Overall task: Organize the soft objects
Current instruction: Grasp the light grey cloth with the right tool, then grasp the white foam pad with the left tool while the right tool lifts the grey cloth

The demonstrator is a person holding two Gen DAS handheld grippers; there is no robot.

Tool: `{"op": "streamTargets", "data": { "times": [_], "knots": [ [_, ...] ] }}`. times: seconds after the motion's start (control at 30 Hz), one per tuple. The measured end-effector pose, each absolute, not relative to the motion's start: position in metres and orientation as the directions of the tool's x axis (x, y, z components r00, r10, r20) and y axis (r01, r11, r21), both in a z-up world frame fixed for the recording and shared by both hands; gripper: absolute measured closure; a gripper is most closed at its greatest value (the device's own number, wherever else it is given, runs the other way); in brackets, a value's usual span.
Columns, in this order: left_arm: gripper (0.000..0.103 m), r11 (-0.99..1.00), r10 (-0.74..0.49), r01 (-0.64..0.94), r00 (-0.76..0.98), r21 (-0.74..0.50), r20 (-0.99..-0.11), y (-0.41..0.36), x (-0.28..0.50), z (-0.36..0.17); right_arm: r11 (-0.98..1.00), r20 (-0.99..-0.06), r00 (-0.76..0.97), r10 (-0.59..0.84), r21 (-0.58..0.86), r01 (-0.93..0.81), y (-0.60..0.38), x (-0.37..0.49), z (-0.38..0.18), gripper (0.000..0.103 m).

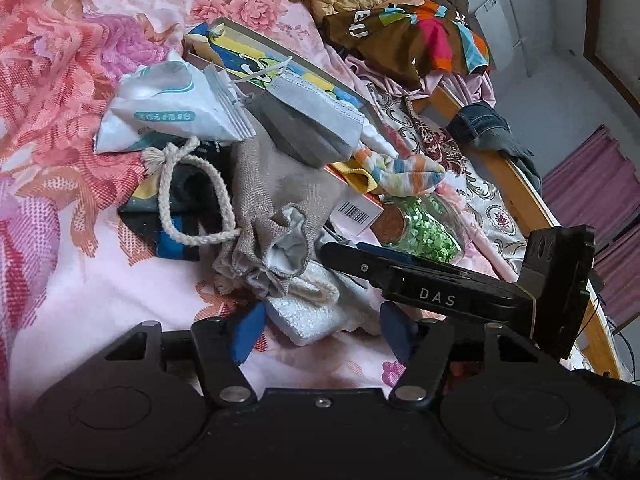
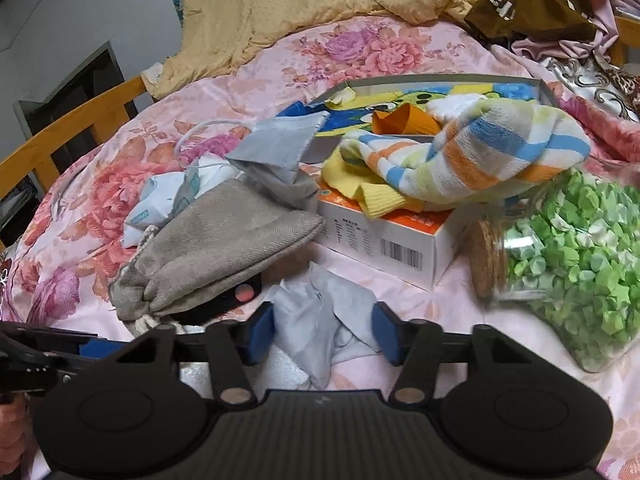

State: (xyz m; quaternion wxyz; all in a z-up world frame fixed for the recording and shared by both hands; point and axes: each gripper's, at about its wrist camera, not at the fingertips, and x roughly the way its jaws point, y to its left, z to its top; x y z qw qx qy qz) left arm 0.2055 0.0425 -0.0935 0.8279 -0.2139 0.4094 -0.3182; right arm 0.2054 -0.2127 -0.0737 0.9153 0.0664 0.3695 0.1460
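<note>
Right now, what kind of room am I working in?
Most likely a bedroom: everything lies on a bed covered by a pink floral sheet, with a wooden bed rail along its edge and a yellow blanket heaped at the far end.

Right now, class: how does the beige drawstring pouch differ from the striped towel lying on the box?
The beige drawstring pouch is one plain colour; the striped towel carries blue, orange and yellow-green bands. The pouch lies on the floral bedcover, its mouth gathered by a cord; the towel is draped loosely over the white box. Both are soft fabric.
</note>
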Motion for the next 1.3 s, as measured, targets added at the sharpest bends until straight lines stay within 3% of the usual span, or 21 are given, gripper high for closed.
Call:
{"op": "streamTargets", "data": {
  "times": [0.1,0.37,0.57,0.83,0.93,1.07,1.3],
  "knots": [
    [0.045,0.695,-0.709,0.332,0.464,-0.637,-0.532,0.044,0.205,-0.095,0.952,-0.669,0.678,0.304,0.244,-0.186,-0.217,0.207,-0.076,0.062],
    [0.045,0.665,-0.720,0.248,0.464,-0.705,-0.516,0.048,0.198,-0.102,0.945,-0.681,0.661,0.316,0.286,-0.158,-0.223,0.206,-0.079,0.071],
    [0.027,0.612,-0.756,0.211,0.440,-0.762,-0.485,0.047,0.201,-0.109,0.933,-0.690,0.642,0.335,0.336,-0.126,-0.225,0.202,-0.079,0.076],
    [0.018,0.605,-0.767,0.240,0.430,-0.759,-0.476,0.036,0.194,-0.107,0.926,-0.713,0.609,0.346,0.362,-0.103,-0.230,0.188,-0.075,0.083],
    [0.023,0.617,-0.760,0.249,0.435,-0.747,-0.483,0.033,0.190,-0.106,0.927,-0.717,0.604,0.349,0.360,-0.107,-0.229,0.184,-0.073,0.085],
    [0.053,0.610,-0.760,0.219,0.434,-0.762,-0.484,0.034,0.185,-0.109,0.924,-0.717,0.600,0.354,0.366,-0.108,-0.230,0.179,-0.071,0.087],
    [0.056,0.581,-0.728,0.138,0.528,-0.802,-0.437,0.036,0.174,-0.118,0.925,-0.723,0.594,0.352,0.367,-0.102,-0.230,0.175,-0.070,0.087]
  ]
}}
